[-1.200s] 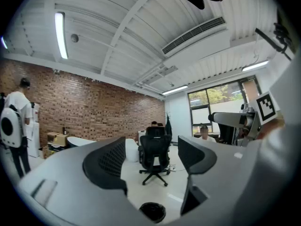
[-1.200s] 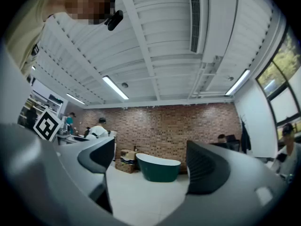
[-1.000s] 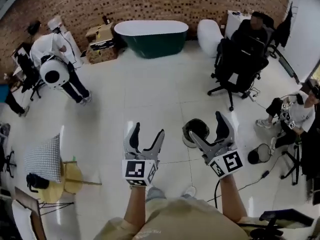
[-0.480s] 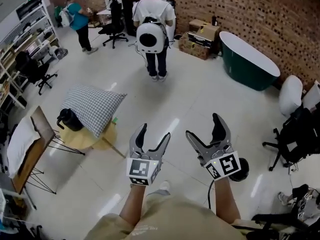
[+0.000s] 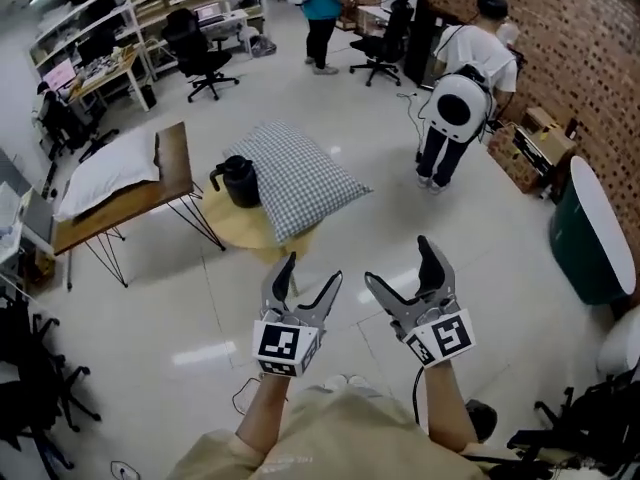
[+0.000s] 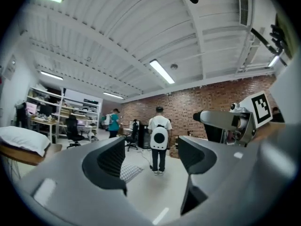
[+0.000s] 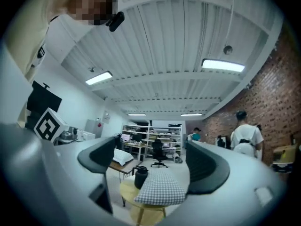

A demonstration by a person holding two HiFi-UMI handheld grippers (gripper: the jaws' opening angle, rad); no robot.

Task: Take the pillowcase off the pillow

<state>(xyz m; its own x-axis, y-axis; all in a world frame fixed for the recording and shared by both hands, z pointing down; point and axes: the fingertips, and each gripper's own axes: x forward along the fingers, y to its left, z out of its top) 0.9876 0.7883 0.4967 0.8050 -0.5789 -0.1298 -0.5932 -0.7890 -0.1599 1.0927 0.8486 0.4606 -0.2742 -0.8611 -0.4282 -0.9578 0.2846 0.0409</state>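
Checked pillow (image 5: 300, 178) lies on round yellow table (image 5: 232, 232), long axis diagonal, far-left to near-right, right corner overhanging the edge. Left gripper (image 5: 311, 270) and right gripper (image 5: 400, 263): jaws apart, holding nothing, short of the table's near edge, apart from the pillow. Black jug (image 5: 238, 180) sits just beside the pillow's left side. Wooden desk (image 5: 172, 168) stands at left.
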